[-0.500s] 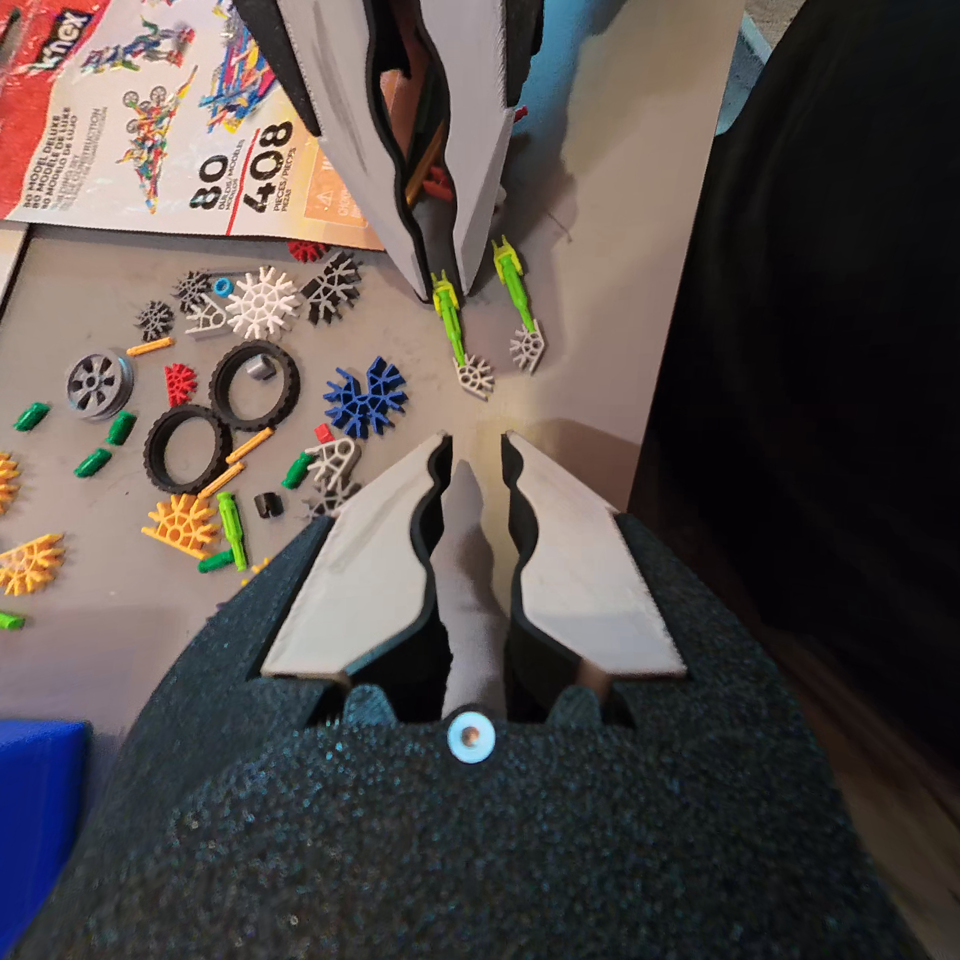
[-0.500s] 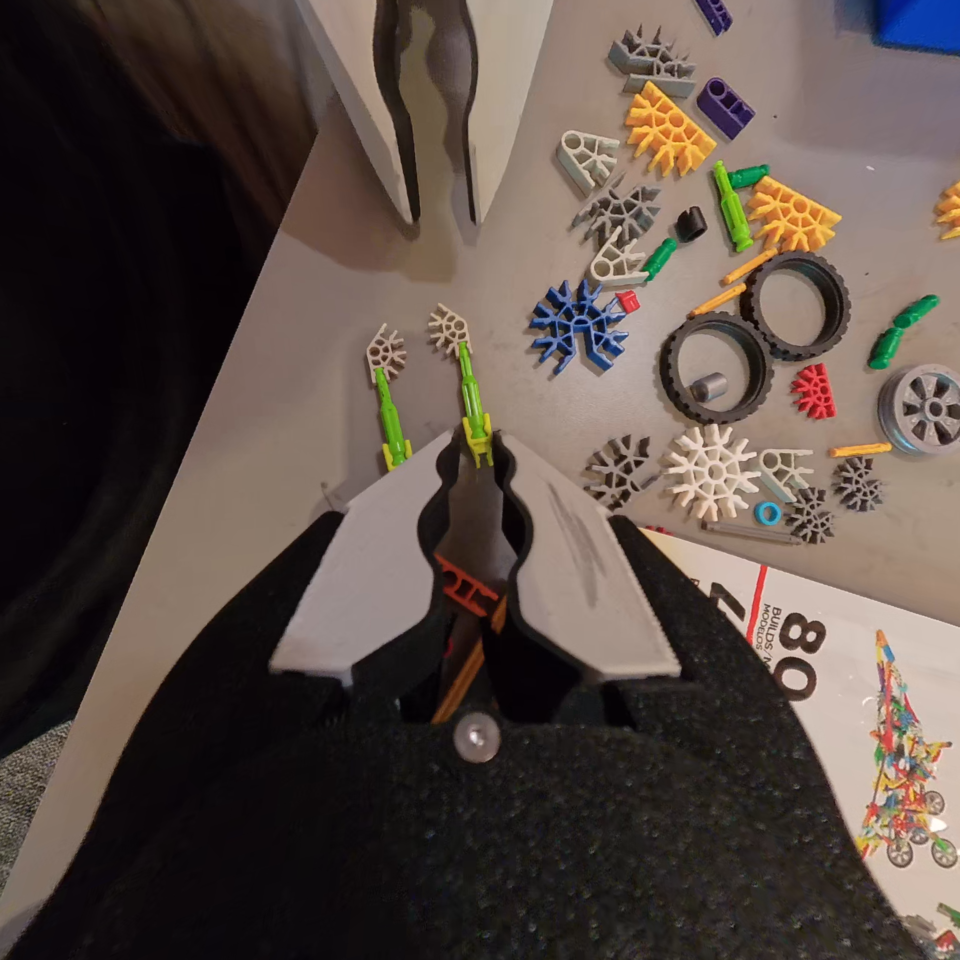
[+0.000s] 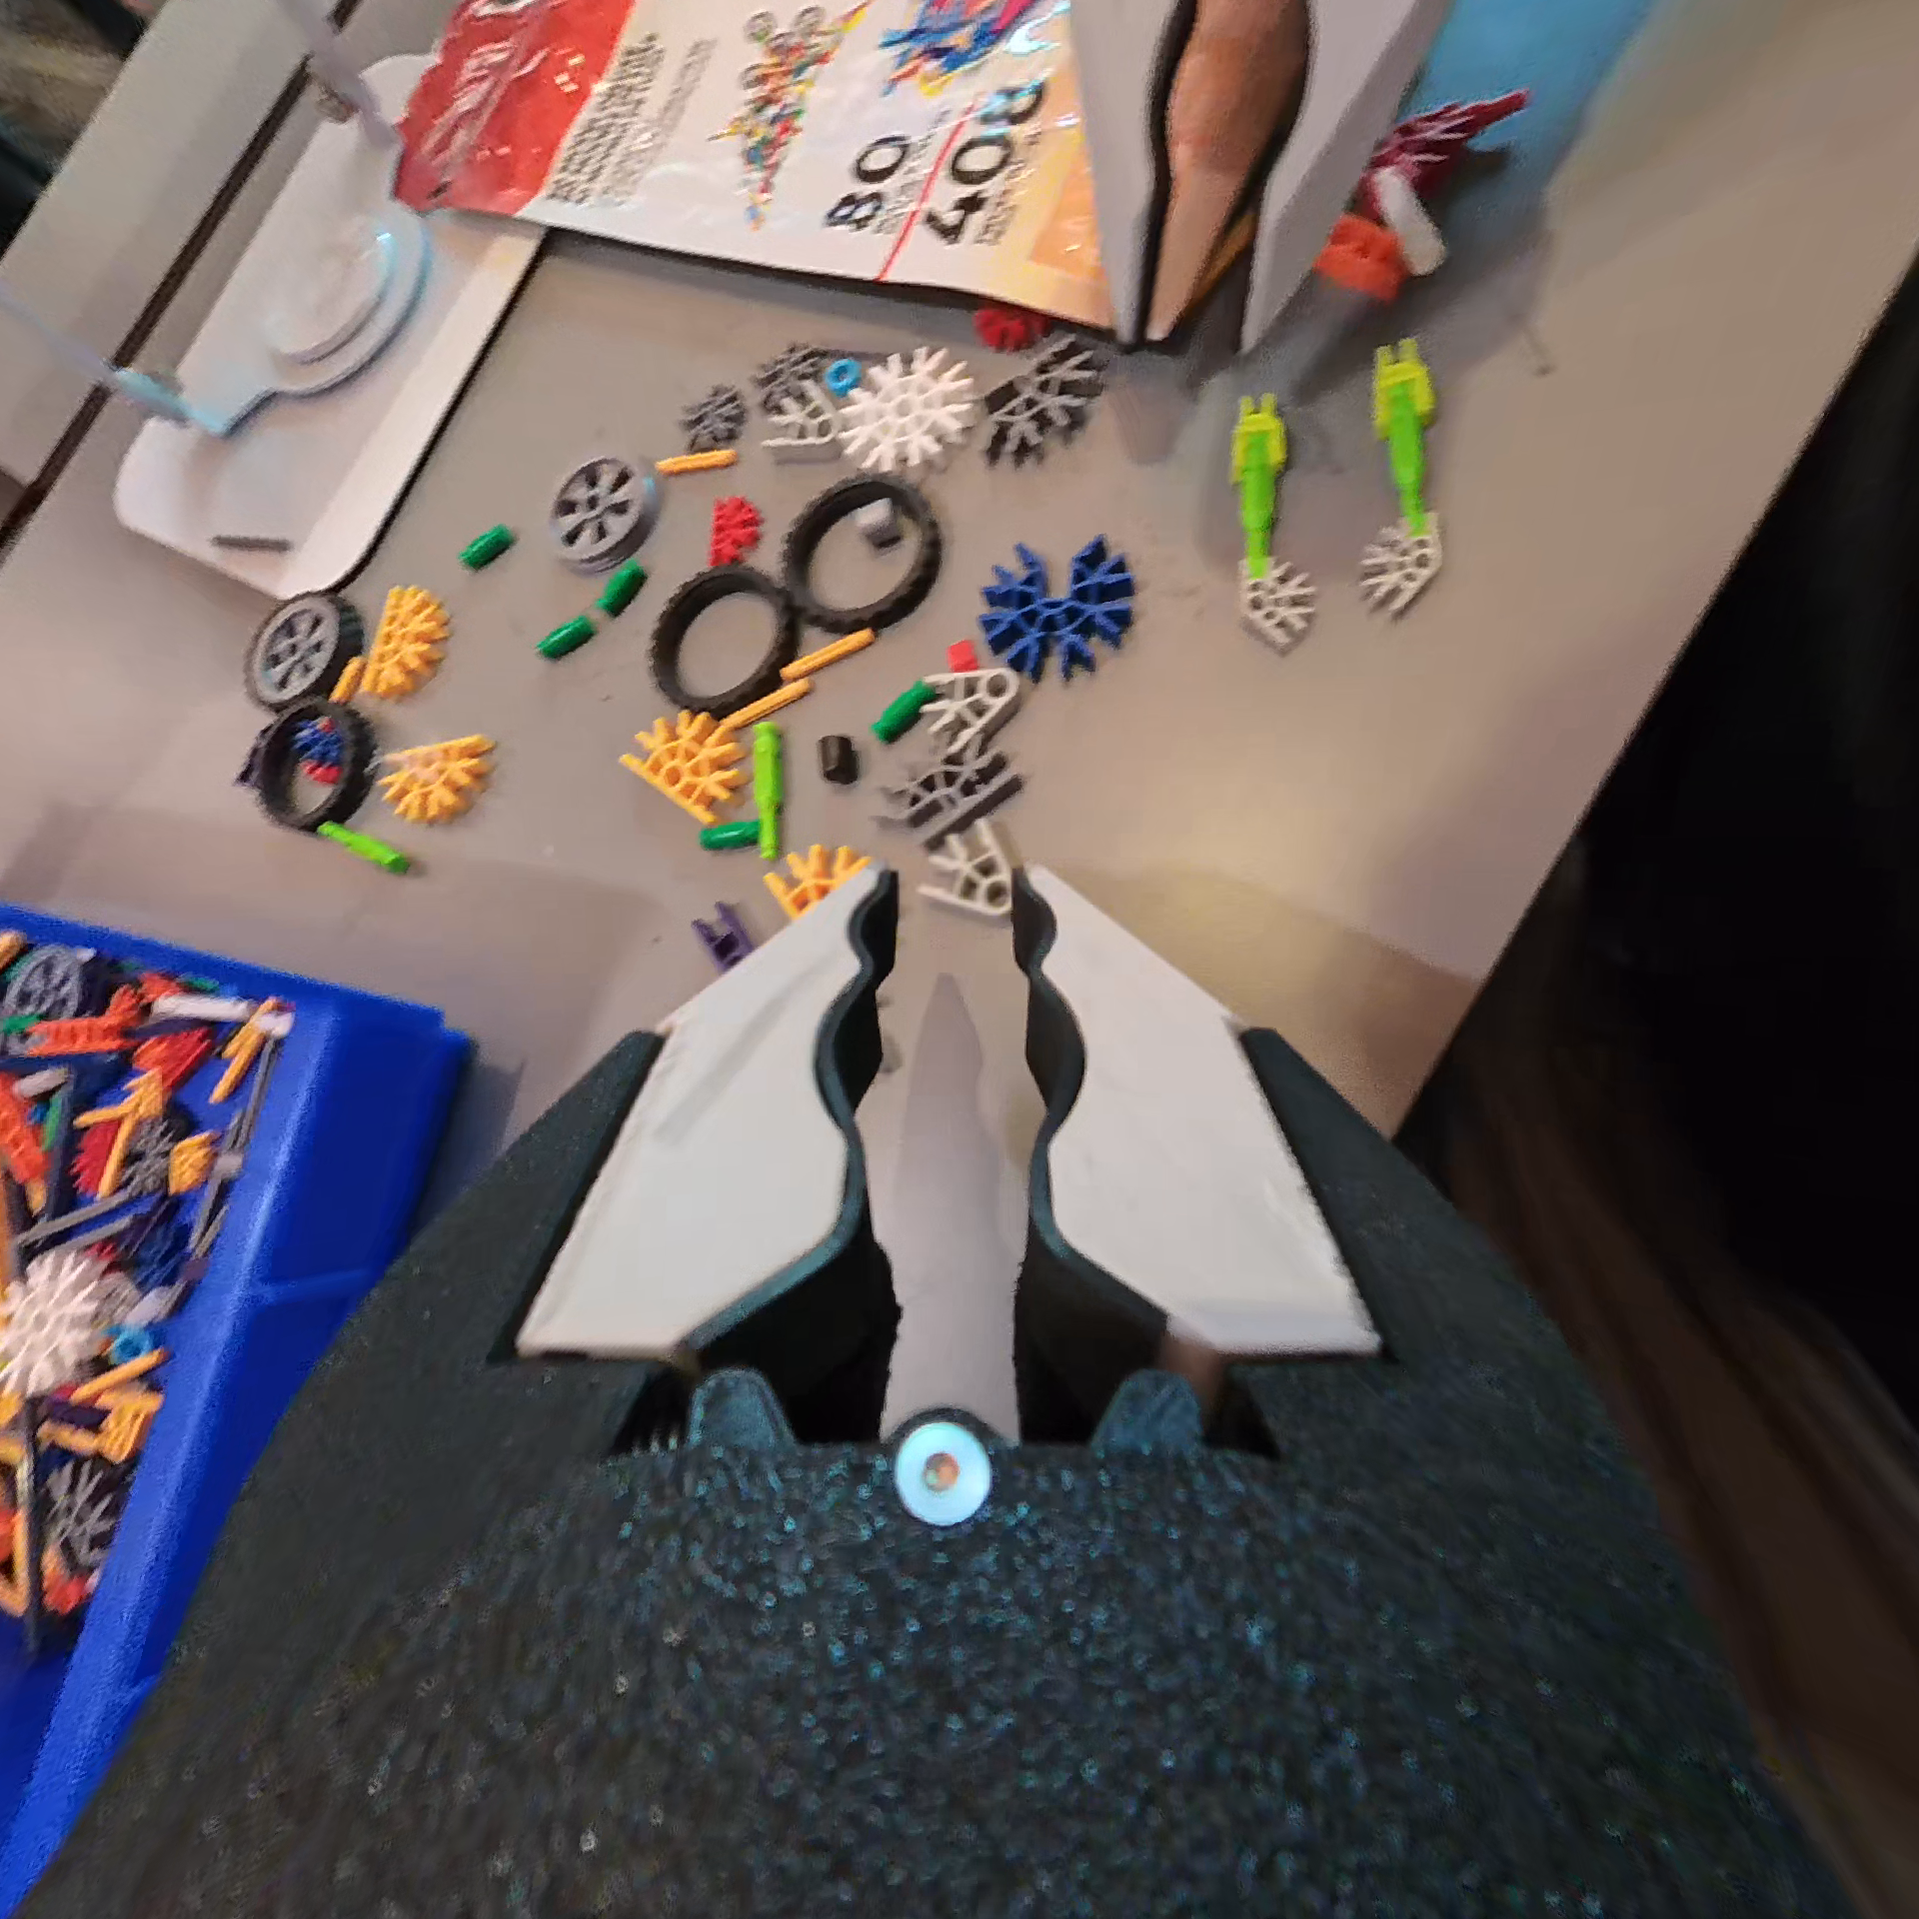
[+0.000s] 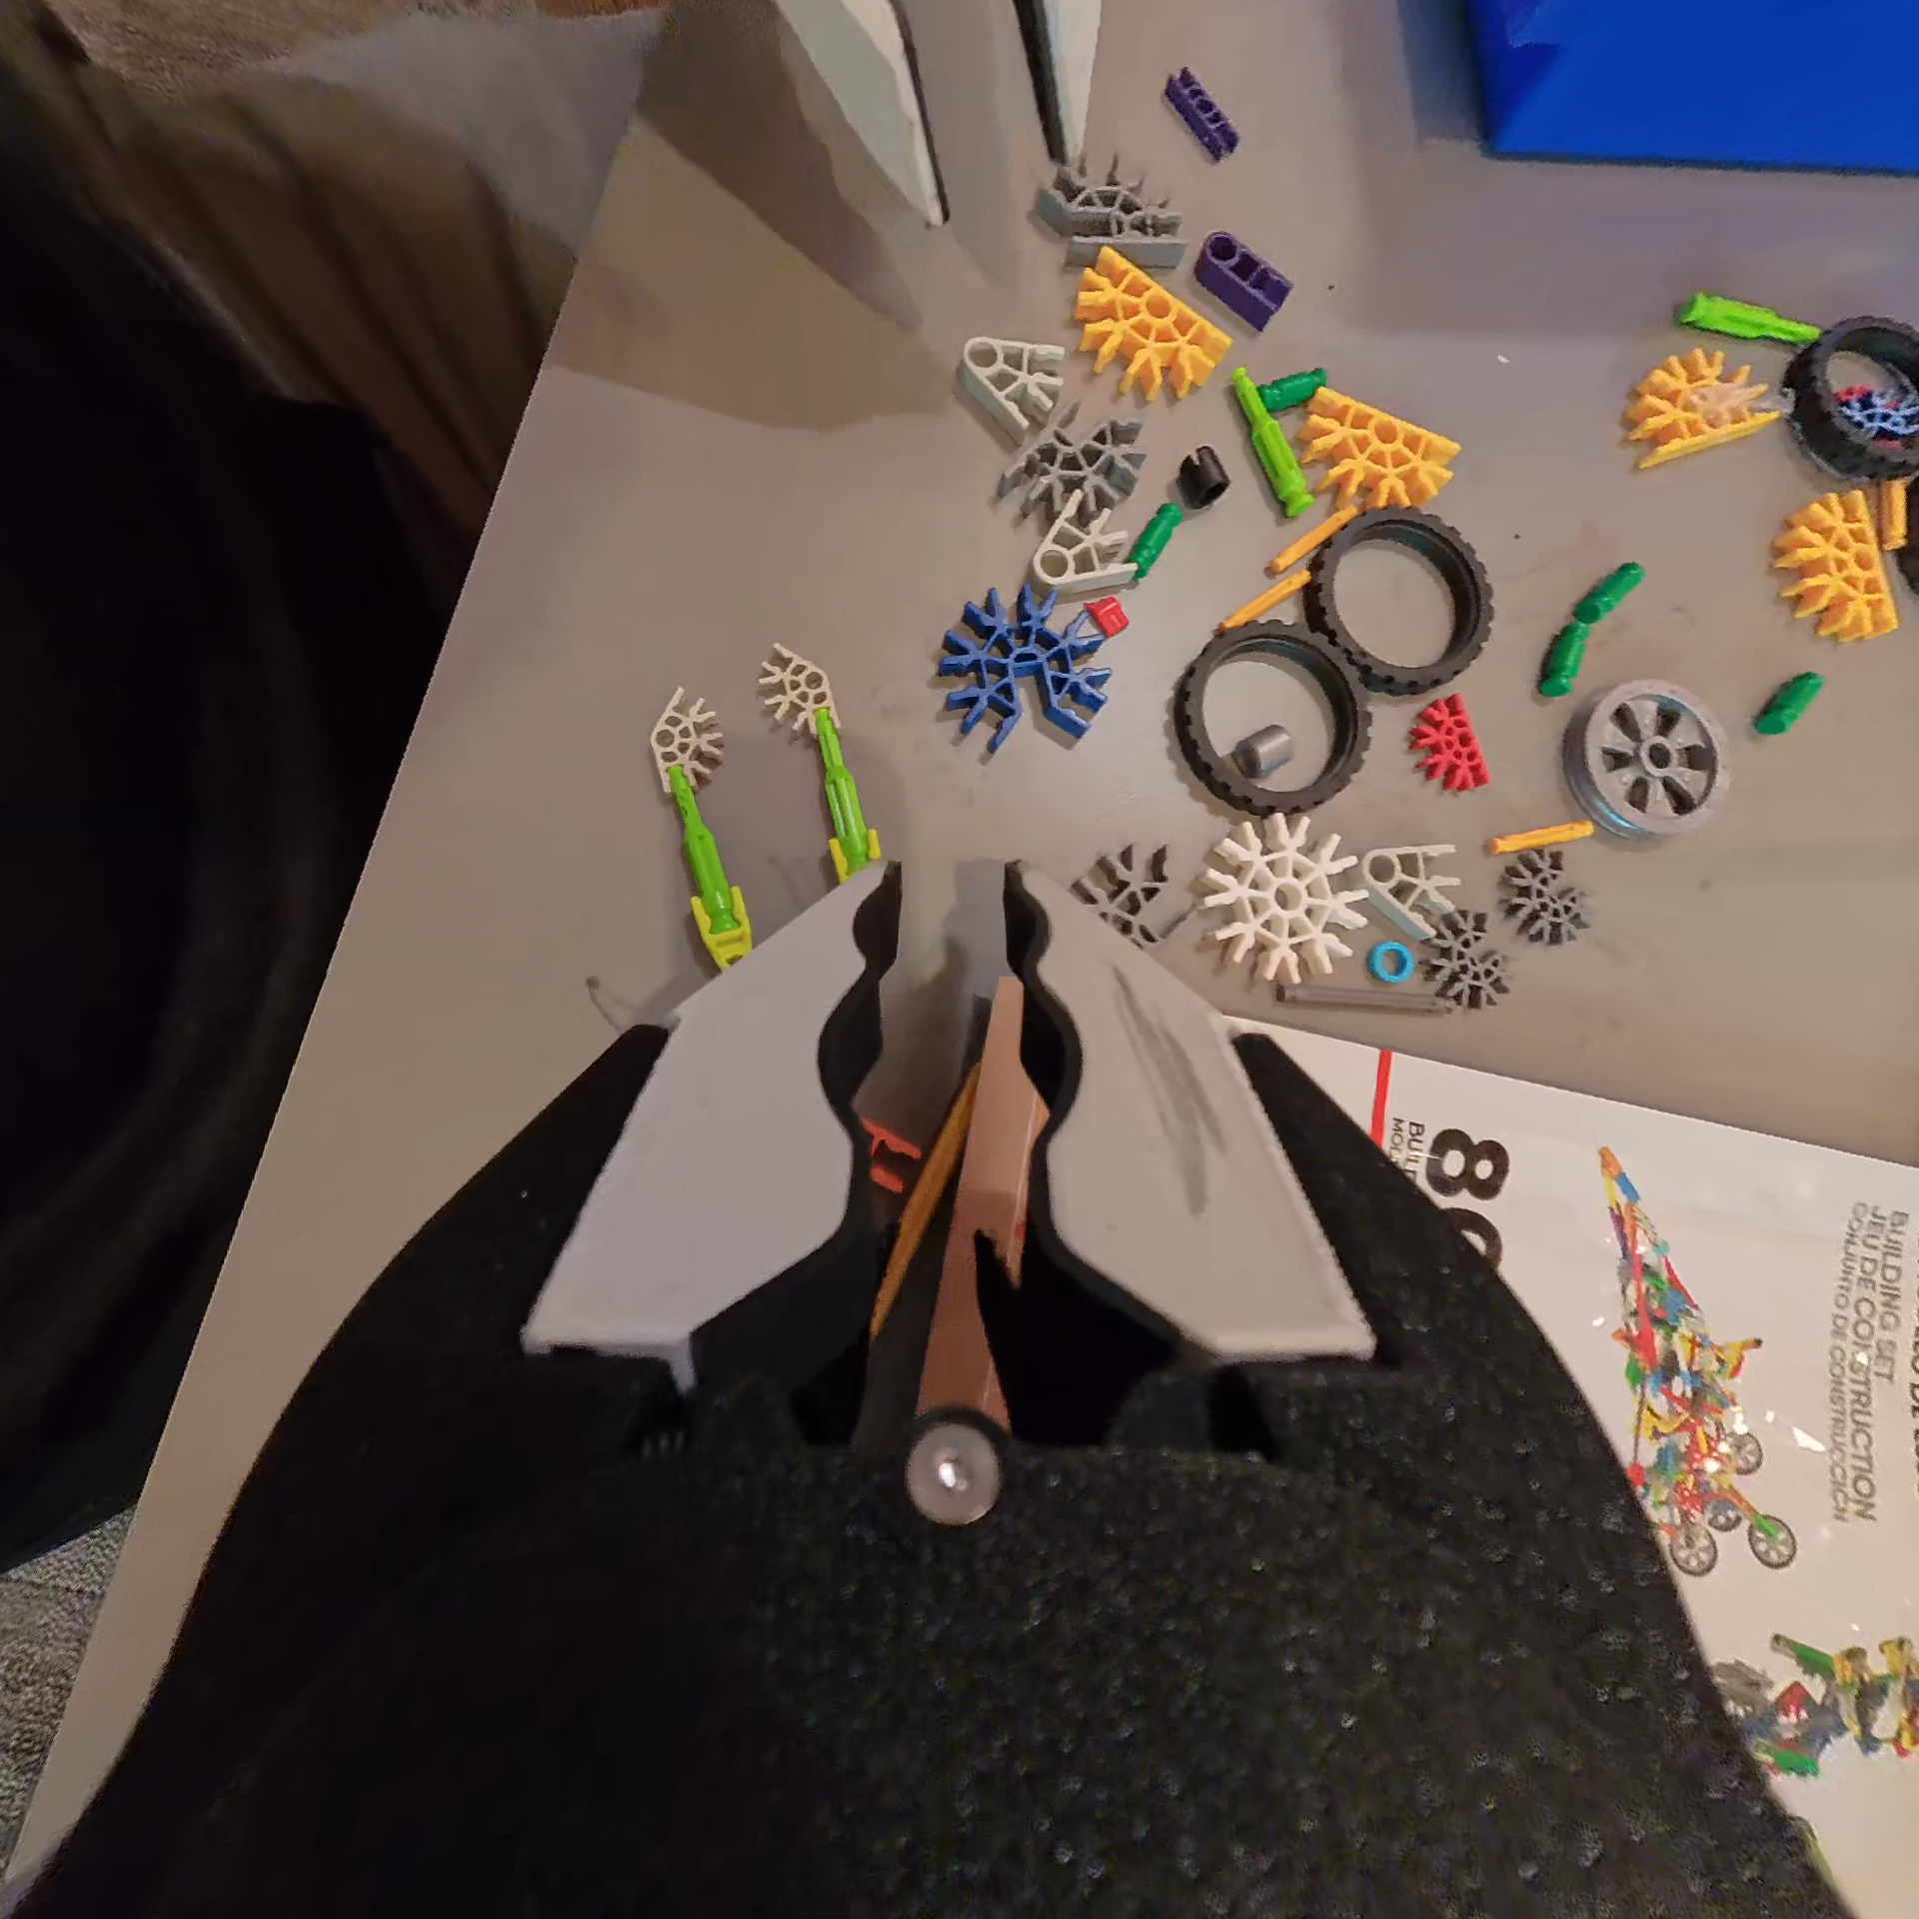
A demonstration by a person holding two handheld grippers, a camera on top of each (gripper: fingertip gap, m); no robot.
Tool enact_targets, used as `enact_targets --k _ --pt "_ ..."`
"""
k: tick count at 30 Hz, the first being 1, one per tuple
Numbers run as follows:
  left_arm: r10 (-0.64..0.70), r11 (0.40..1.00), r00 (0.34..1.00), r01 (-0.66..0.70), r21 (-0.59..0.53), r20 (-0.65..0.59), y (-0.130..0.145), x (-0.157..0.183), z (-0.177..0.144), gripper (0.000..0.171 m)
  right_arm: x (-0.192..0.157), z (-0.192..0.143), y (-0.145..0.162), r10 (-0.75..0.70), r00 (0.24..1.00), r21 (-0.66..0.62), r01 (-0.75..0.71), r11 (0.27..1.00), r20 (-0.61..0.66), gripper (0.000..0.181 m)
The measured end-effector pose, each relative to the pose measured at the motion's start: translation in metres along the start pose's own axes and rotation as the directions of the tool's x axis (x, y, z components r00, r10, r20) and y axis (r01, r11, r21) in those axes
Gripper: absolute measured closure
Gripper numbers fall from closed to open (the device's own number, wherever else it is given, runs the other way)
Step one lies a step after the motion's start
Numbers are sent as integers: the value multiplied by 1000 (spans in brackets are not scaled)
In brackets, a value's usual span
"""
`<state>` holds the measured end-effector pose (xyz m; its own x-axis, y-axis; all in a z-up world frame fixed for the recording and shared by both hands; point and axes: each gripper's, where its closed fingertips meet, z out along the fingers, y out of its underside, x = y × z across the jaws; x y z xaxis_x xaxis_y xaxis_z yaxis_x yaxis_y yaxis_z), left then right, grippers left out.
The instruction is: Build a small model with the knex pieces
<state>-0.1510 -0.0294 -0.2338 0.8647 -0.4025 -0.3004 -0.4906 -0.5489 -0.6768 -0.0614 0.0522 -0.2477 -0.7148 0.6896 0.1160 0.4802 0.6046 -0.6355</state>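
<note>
Two green rods, each plugged into a small grey connector, lie side by side on the grey table point(image 3: 1298, 831) near its edge. They show in the left wrist view point(image 3: 1262, 498) point(image 3: 1407, 457) and in the right wrist view point(image 4: 701, 831) point(image 4: 836, 789). My right gripper point(image 4: 950, 883) is open and empty, with its left fingertip just beside the end of the nearer rod. My left gripper point(image 3: 955, 893) is open and empty above the table, with a light grey connector point(image 3: 971, 872) just past its tips. Each gripper shows at the top of the other's view: the right one point(image 3: 1205, 260), the left one point(image 4: 997, 135).
Loose parts lie scattered on the table: a blue connector point(image 3: 1059, 613) point(image 4: 1023, 665), black tyres point(image 3: 862, 556) point(image 4: 1402, 597) and a white snowflake connector point(image 3: 909, 410) point(image 4: 1282, 898). A blue bin of parts point(image 3: 312, 1142) point(image 4: 1713, 83), an instruction booklet point(image 3: 831, 135) point(image 4: 1661, 1298) and the nearby table edge are in view. One gripper's finger ends stand about 12 centimeters off the other's. My right tips are roughly 6 centimeters from the blue connector point(image 3: 1059, 613).
My right gripper has opened a little and come off the end of the green rod, which now lies beside its left finger. My left gripper has drawn back, so the blue bin shows.
</note>
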Motion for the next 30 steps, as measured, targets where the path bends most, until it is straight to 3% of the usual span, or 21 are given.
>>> enact_targets --k 10,19,28,30 --pt "-42 998 994 46 -36 100 17 -22 -4 149 14 -2 -8 48 997 32 -46 998 -54 163" --pt "-54 998 992 58 -36 116 26 -23 -9 149 26 -5 -4 97 992 40 -94 995 -86 161" --pt "-55 998 992 58 -22 113 29 -20 -7 149 47 -32 37 149 956 -64 -170 983 -252 145" --pt "-56 998 992 58 -18 115 29 -19 -7 149 46 -37 48 157 951 -99 -189 977 -267 135"
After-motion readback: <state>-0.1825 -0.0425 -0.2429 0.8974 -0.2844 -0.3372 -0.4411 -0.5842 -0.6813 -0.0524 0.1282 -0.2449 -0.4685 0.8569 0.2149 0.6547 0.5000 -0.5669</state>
